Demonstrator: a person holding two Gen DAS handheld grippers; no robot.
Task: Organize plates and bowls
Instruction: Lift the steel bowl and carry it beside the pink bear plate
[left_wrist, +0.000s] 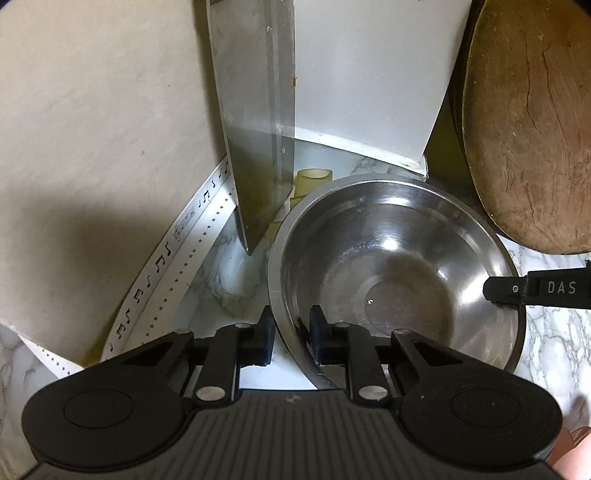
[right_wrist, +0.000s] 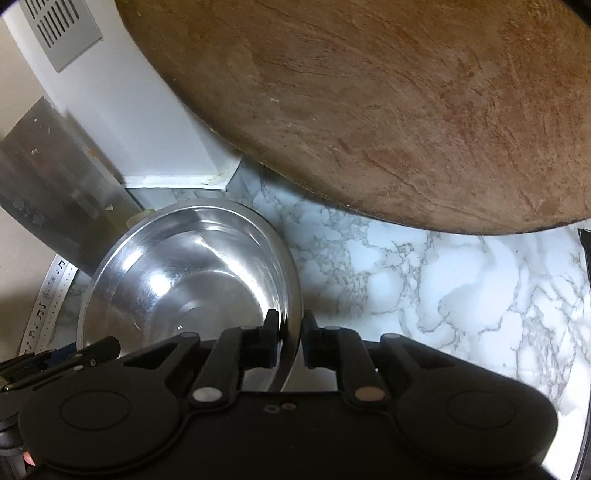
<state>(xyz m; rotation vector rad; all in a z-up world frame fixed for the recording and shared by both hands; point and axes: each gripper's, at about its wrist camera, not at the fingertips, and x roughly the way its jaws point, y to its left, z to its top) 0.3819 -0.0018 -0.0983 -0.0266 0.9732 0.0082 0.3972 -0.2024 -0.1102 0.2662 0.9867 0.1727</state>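
Note:
A steel bowl (left_wrist: 399, 269) stands on the marble counter near the corner; it also shows in the right wrist view (right_wrist: 184, 273). My left gripper (left_wrist: 291, 339) straddles its near-left rim, one finger outside and one inside, with small gaps to the rim. My right gripper (right_wrist: 290, 341) straddles the bowl's right rim the same way; its finger (left_wrist: 517, 290) shows at the bowl's right edge in the left wrist view. The jaws of both stand narrowly apart around the rim.
A large round wooden board (right_wrist: 406, 110) leans at the back right, also in the left wrist view (left_wrist: 524, 140). A metal sheet (left_wrist: 255, 122) and a white box (left_wrist: 369, 74) stand behind the bowl. A wall (left_wrist: 92, 129) is on the left.

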